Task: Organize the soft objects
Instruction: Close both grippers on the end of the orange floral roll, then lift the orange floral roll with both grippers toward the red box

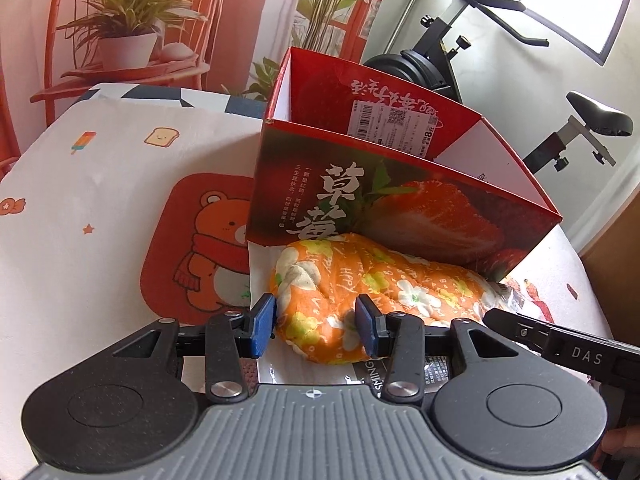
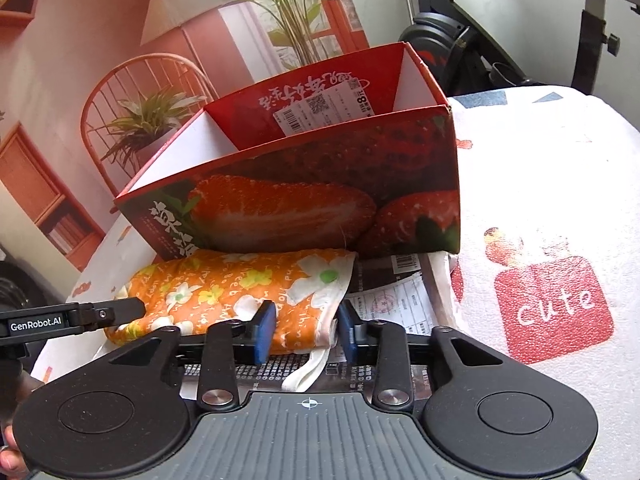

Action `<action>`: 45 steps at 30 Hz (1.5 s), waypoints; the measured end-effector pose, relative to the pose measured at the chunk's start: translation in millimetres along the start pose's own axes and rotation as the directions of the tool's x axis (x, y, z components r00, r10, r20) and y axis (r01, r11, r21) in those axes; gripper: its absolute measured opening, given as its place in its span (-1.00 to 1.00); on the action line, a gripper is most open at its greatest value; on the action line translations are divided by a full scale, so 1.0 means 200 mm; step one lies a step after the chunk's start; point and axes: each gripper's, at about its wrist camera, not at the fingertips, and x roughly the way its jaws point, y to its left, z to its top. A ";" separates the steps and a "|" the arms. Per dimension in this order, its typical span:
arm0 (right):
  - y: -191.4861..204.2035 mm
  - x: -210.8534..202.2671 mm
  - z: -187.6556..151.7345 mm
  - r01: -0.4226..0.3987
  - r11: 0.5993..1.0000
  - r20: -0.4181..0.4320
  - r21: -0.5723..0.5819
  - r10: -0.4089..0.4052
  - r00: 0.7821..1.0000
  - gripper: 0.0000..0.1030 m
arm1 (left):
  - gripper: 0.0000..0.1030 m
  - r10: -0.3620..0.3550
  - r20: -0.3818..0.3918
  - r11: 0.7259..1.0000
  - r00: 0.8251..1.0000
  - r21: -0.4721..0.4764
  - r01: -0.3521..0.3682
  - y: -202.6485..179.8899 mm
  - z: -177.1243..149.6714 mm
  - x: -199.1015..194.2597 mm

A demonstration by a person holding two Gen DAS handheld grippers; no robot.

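Observation:
An orange floral cloth bundle lies on the table in front of a red strawberry box. My left gripper is shut on the cloth's left end, blue pads pressing both sides. In the right wrist view the same cloth lies in front of the box. My right gripper is shut on its right end, near a white hem. The box is open at the top, with a white label inside.
Printed paper sheets lie under the cloth. An orange bear mat lies left of the box. The tablecloth has cartoon prints. An exercise bike stands behind the table.

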 end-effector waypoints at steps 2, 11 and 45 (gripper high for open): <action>0.01 0.00 0.00 0.001 1.000 0.001 -0.006 -0.001 1.000 -0.58 | -0.30 -0.006 0.005 1.000 1.000 0.003 0.006 0.00 0.00 -0.01; 0.05 -0.08 0.02 -0.007 0.999 0.051 -0.036 0.008 0.999 -0.77 | -0.71 0.026 0.076 0.998 0.997 0.052 -0.030 -0.05 0.01 -0.11; 0.20 -0.45 0.34 -0.023 0.989 0.298 -0.148 0.067 0.952 -0.79 | -0.73 -0.023 0.387 0.975 0.922 0.215 -0.066 -0.29 0.31 -0.47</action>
